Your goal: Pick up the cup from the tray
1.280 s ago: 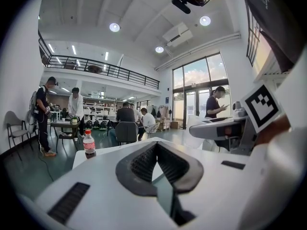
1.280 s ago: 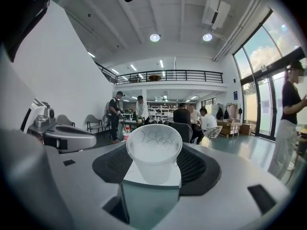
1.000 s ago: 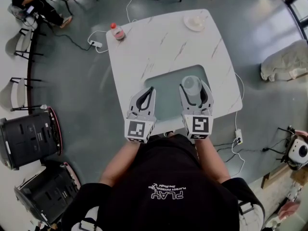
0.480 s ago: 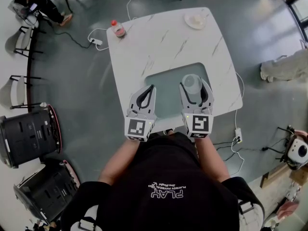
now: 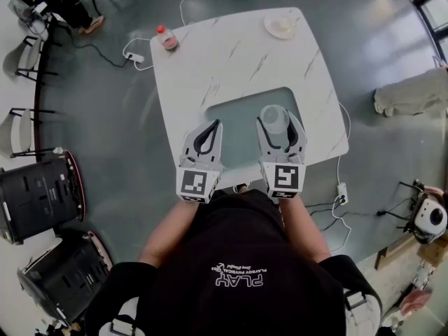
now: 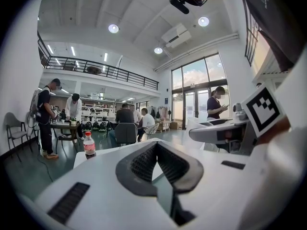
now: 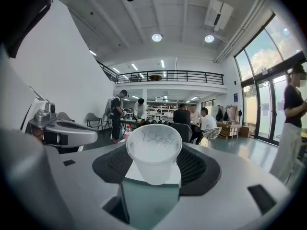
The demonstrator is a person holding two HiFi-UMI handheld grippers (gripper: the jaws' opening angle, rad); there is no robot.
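Note:
A translucent plastic cup (image 5: 274, 117) stands upright between the jaws of my right gripper (image 5: 280, 122), over the right part of the grey-green tray (image 5: 234, 128). In the right gripper view the cup (image 7: 153, 150) fills the gap of that gripper (image 7: 154, 166), with the dark pads against its sides and the tray (image 7: 144, 202) below it. My left gripper (image 5: 215, 124) hovers over the tray's left edge. Its tips meet in a point with nothing between them, as the left gripper view (image 6: 156, 145) also shows.
The tray lies at the near edge of a white marble table (image 5: 231, 54). A red-capped bottle (image 5: 166, 38) stands at the far left corner and a white plate (image 5: 281, 25) at the far right. Chairs, black crates and cables are on the floor around; people sit in the background.
The head view has shifted slightly. Both grippers and the cup keep the same places over the tray.

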